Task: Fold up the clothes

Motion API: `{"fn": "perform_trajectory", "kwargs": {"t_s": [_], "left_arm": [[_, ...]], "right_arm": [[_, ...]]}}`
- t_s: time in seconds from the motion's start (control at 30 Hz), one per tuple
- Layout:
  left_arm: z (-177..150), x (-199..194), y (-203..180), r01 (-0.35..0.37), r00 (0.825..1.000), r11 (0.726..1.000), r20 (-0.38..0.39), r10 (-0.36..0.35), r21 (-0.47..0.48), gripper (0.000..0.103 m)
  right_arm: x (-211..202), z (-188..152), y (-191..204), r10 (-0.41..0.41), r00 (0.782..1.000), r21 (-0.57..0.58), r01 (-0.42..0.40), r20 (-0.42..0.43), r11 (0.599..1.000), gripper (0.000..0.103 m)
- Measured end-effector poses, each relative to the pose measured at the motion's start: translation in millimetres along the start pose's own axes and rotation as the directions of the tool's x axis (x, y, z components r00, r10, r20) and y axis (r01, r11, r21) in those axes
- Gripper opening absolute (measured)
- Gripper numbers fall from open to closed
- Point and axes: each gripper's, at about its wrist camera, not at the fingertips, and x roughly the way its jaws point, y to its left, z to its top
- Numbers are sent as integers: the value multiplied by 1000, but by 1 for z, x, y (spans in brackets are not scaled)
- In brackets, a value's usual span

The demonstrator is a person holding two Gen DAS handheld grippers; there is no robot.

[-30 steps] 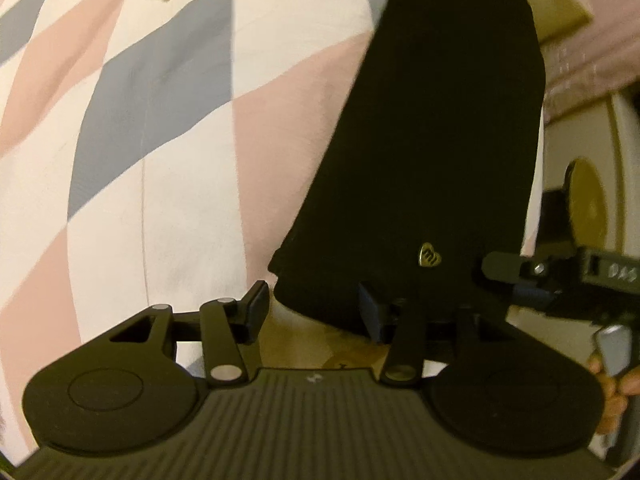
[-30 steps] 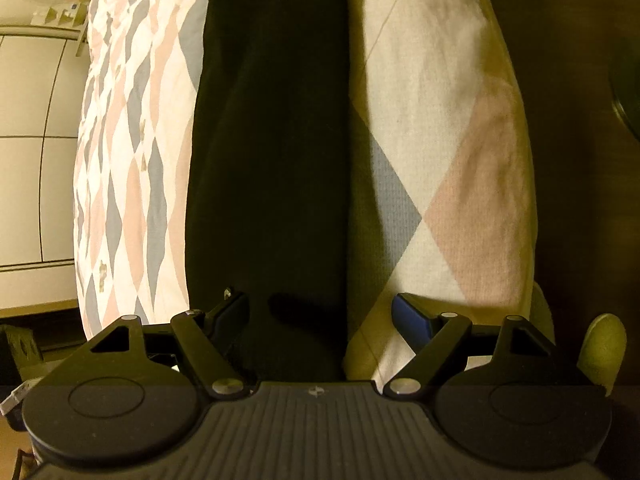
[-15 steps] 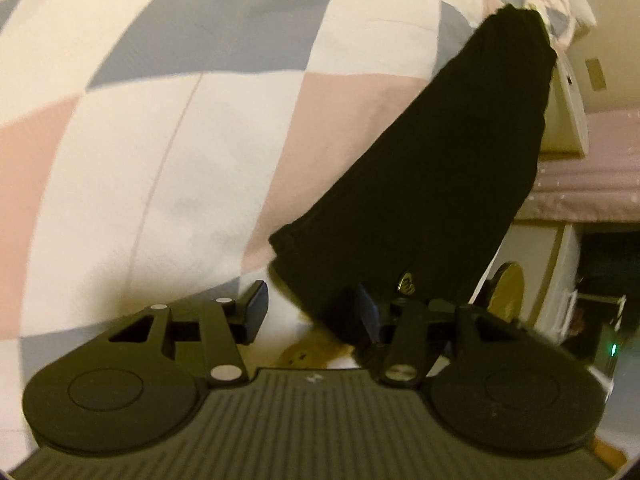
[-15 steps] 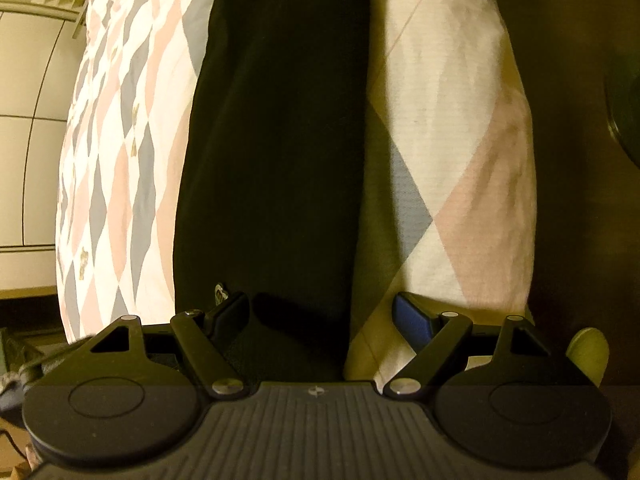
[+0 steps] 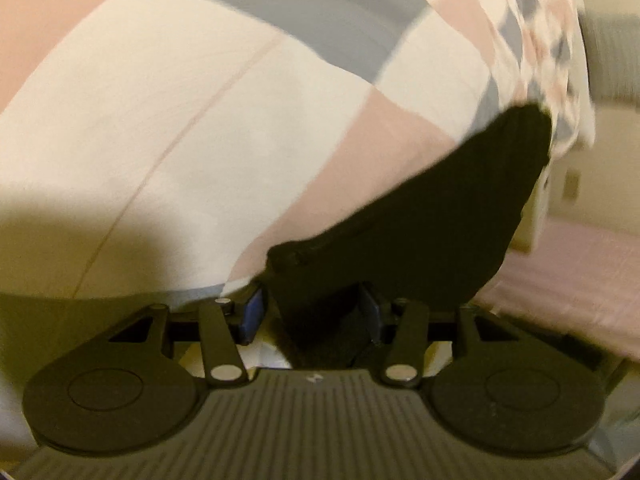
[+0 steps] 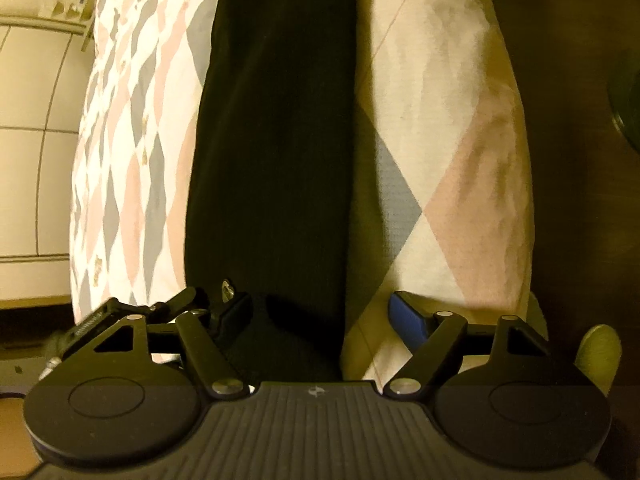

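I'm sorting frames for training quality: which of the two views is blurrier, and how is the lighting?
Left wrist view: motion blur smears the diamond-patterned bedspread and the edges of the black garment; a dark shadow covers the lower left. Right wrist view: sharper, but dim and yellow-tinted; the garment shows almost no texture, and the right side falls into darkness. Both show fisheye bending at the edges.

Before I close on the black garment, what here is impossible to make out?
- Left wrist view: the black garment is motion-blurred; what kind of garment cannot be told.
- Left gripper: cloth covers the gap, contact unclear.
- Right wrist view: the garment's far end is cut by the top edge, and darkness hides everything right of the bedspread.
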Motion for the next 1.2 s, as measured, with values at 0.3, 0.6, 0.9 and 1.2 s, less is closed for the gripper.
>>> {"fn": "perform_trajectory", "kwargs": {"t_s": [0.3, 0.6, 0.9, 1.2], "left_arm": [[4, 10, -1, 77, 996, 997, 38, -77, 5, 47], [-4, 10, 4, 90, 993, 991, 64, -96, 96, 31], [-13, -10, -23, 69, 992, 989, 92, -81, 132, 22], [-21, -44, -91, 129, 979, 984, 145, -146, 119, 21]], "right_arm": [[3, -5, -13, 77, 997, 48, -78, 19, 996, 66], [6, 9, -13, 104, 994, 30, -105, 37, 994, 49], [-2, 17, -14, 159, 987, 57, -157, -29, 986, 10], [-38, 48, -8, 349, 935, 215, -328, -68, 920, 7]]}}
